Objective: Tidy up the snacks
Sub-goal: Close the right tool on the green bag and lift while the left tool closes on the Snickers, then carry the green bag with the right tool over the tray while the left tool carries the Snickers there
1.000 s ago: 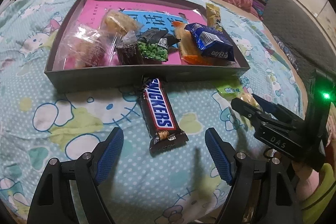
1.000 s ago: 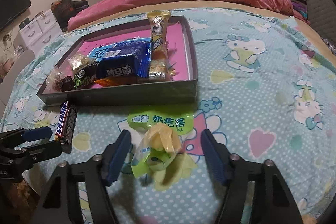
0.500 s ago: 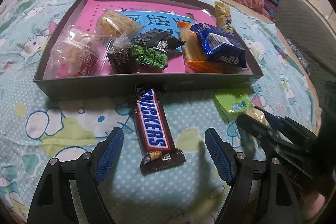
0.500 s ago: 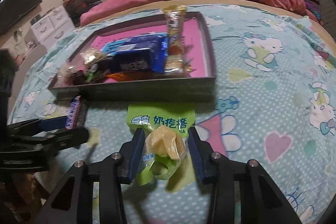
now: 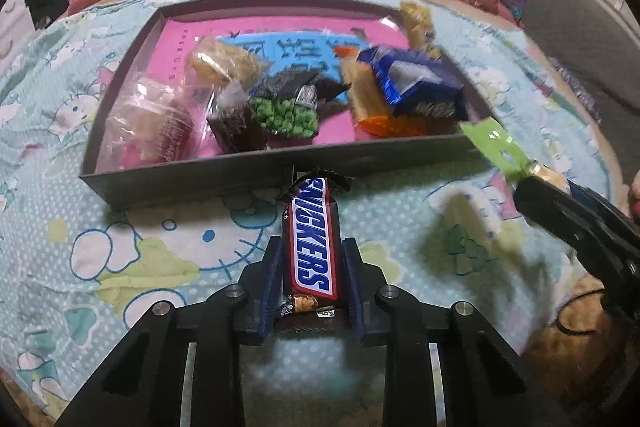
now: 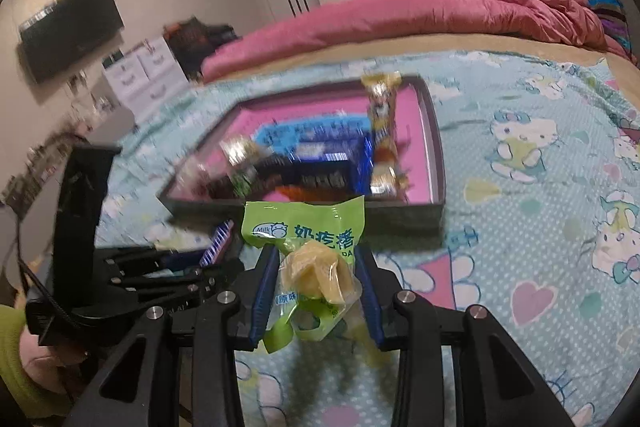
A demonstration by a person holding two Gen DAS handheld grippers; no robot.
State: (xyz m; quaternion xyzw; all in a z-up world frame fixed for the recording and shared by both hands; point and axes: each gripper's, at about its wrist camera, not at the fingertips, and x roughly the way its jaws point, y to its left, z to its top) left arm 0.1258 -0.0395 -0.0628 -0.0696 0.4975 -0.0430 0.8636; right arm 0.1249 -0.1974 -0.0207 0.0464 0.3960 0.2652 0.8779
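A Snickers bar [image 5: 310, 211] lies on the bedsheet just in front of the grey tray [image 5: 200, 179]. My left gripper [image 5: 312, 246] is shut on the bar's near half, blue pads pressing both long sides. My right gripper [image 6: 317, 259] is closing its jaws on a green packet [image 6: 304, 231] with a yellow lump inside. The pads squeeze the packet, which hangs a little above the sheet. In the left wrist view the same green packet [image 5: 496, 143] sticks out of the right gripper [image 5: 560, 203] at the tray's near right corner.
The tray [image 6: 438, 155] holds several snacks: a blue packet [image 5: 416, 87], green peas [image 5: 288, 111], clear-wrapped cakes [image 5: 152, 119] and a yellow bar [image 6: 382, 115]. A pink duvet [image 6: 440, 11] lies behind it. White drawers [image 6: 140, 75] stand left of the bed.
My left jaws went from wide open to shut on the Snickers bar. My right jaws closed on the green packet and lifted it off the sheet.
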